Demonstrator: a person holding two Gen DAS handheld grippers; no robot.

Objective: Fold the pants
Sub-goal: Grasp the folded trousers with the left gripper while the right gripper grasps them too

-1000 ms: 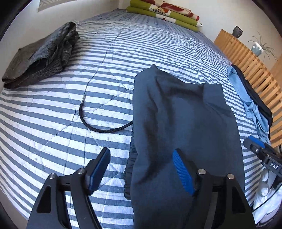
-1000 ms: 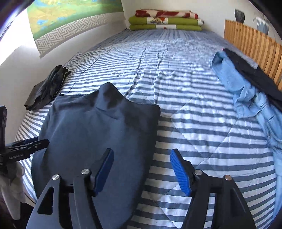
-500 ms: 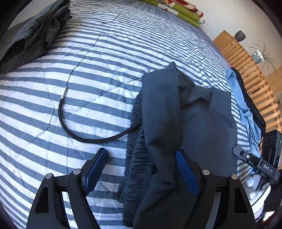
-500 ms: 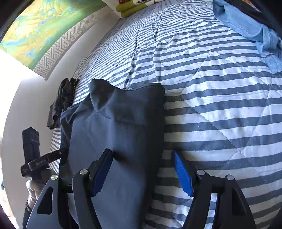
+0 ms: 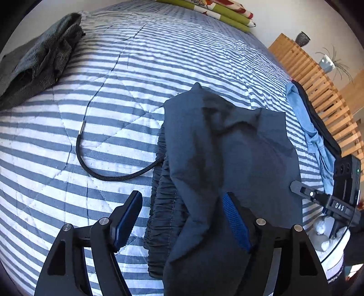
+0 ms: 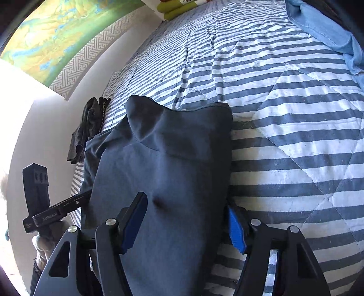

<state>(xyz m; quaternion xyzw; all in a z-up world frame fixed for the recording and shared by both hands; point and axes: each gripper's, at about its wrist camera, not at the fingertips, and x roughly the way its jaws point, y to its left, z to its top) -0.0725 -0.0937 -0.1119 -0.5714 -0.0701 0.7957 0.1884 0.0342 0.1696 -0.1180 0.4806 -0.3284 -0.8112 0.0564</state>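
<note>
One pair of dark blue pants [image 5: 229, 145], folded over on itself, is laid on one striped quilt [image 5: 113, 95], at its near edge. One gathered waistband [image 5: 161, 205] is exposed along the pants' left side; one black drawcord [image 5: 102, 168] trails from it across the stripes, ending in a metal tip.

Two grippers are counted. The left gripper [image 5: 182, 218] is held with its jaws apart, straddling the waistband and the folded edge; nothing is clamped. The right gripper [image 6: 186, 225] is likewise spread wide, one pad over the cloth, the other at the pants' right edge.

Further items: one grey garment [image 5: 38, 61] at the far left of the quilt; one light blue garment [image 5: 314, 136] with a dark one beside it, both cut off at the frame edge; one stack of folded blankets [image 5: 218, 11], partly cropped; one slatted wooden rail [image 5: 318, 82]; two vessels on it, blurred. The pants' near end is hidden beneath the grippers.
</note>
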